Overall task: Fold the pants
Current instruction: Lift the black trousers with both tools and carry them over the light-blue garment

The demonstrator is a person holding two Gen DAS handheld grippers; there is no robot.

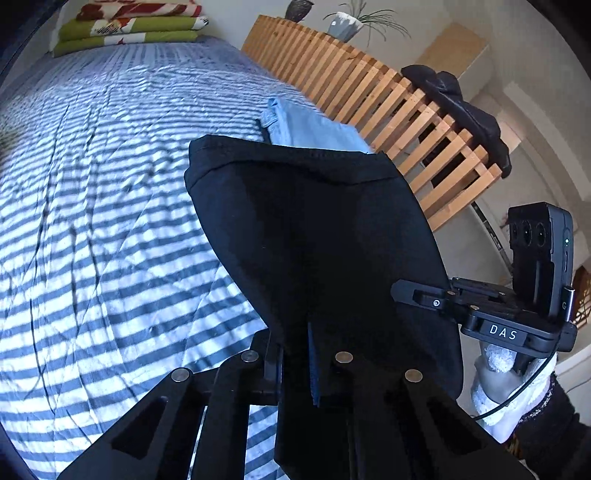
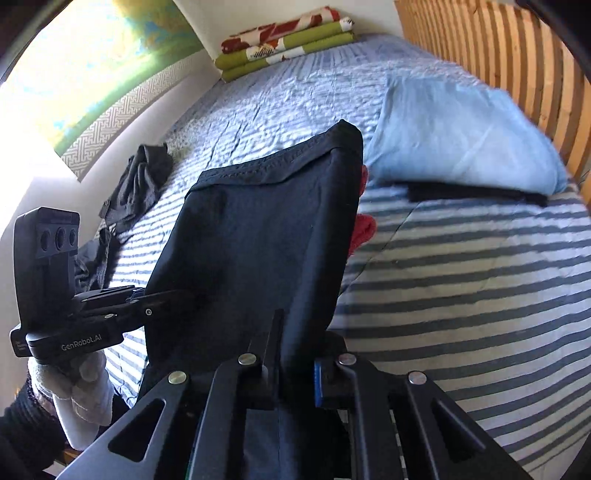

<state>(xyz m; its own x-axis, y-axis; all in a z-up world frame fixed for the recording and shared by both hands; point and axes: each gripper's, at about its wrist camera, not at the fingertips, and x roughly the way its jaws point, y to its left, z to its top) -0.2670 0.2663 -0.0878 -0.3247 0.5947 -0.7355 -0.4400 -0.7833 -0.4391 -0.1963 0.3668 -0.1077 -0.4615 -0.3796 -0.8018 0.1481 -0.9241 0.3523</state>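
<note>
Black pants (image 1: 314,236) held up off the striped bedspread (image 1: 96,229), stretched as a flat panel between both tools, hemmed edge (image 2: 273,170) uppermost and farthest from the cameras, the lower part dropping out of sight under the fingers. Left gripper (image 1: 295,354) clamped narrow on the near edge of the cloth, fabric pinched between its fingers; right gripper (image 2: 295,350) likewise closed tight on the same edge, seen from the other side with cloth running straight into the jaws. Judged as mid-fold, carrying the doubled panel to be laid down. To do it well: keep both clamps level and the span between them taut, so no sag or twist forms along the top hem; lower the far edge first onto open stripes, then drag the near edge back gently to smooth out air; release only once the cloth rests flat. Worth steering clear of the pale blue folded garment (image 2: 461,140) beside the wooden slatted rail (image 1: 369,85), close behind the panel in both views, and of something red (image 2: 364,227) peeking past the pants' right edge, identity unclear. Crumpled dark clothing (image 2: 142,177) well off near the wall, stacked green-and-red bedding (image 1: 125,27) at the far end, both out of the way.
</note>
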